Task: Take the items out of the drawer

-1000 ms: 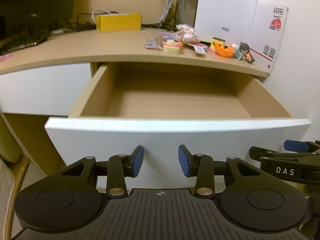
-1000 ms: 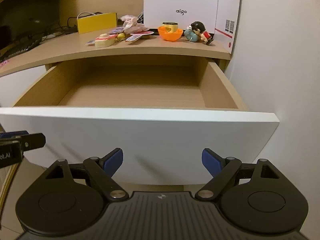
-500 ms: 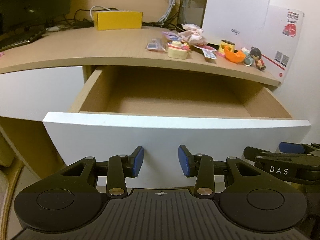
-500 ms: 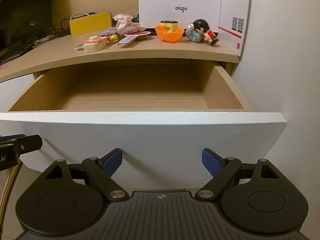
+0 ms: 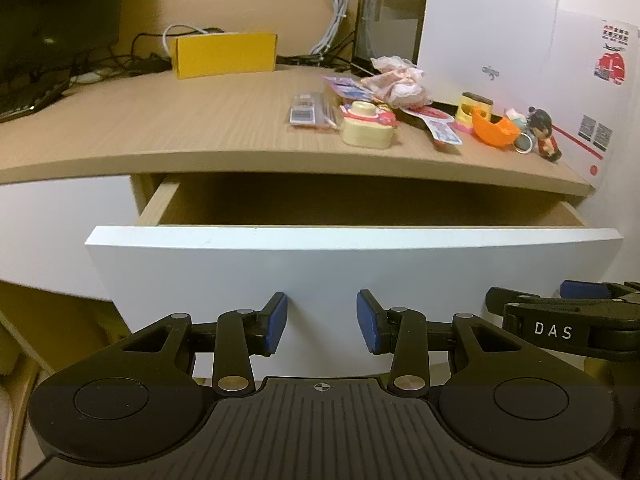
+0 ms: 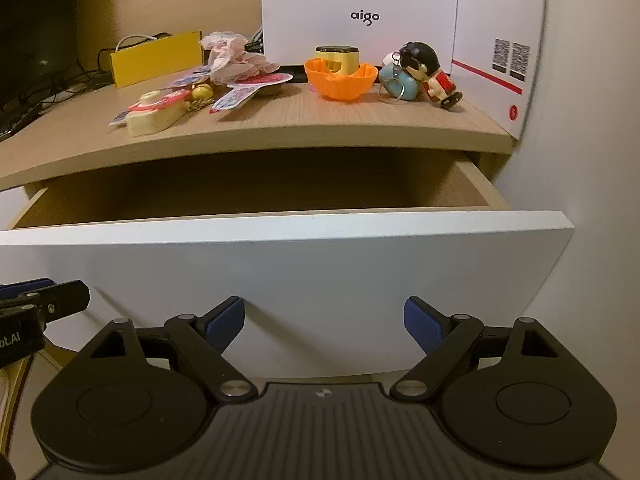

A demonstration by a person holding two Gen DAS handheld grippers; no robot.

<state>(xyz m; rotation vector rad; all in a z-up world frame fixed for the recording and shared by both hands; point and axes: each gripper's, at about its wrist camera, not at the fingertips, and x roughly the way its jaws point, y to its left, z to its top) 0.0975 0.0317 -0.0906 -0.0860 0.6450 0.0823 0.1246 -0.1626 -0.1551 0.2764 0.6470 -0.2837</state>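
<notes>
**Both hand-held grippers before the pulled-out drawer**

The drawer (image 5: 352, 268) stands pulled out beneath the counter (image 5: 160, 120); only its white front and the upper parts of its wooden side walls show, the floor being hidden from both views. The left hand-held gripper (image 5: 322, 318) and the right hand-held gripper (image 6: 324, 326) sit side by side low before the white front, jaws parted, nothing between the blue pads. On the counter above lie the small items: a cream toy camera (image 5: 368, 126), an orange bowl (image 6: 340, 80), a doll keychain (image 6: 434, 76), a pink frilly cloth (image 6: 236, 56) and printed packets (image 5: 310, 112). A yellow box (image 5: 224, 54) and a white carton (image 6: 360, 12) stand behind.
</notes>
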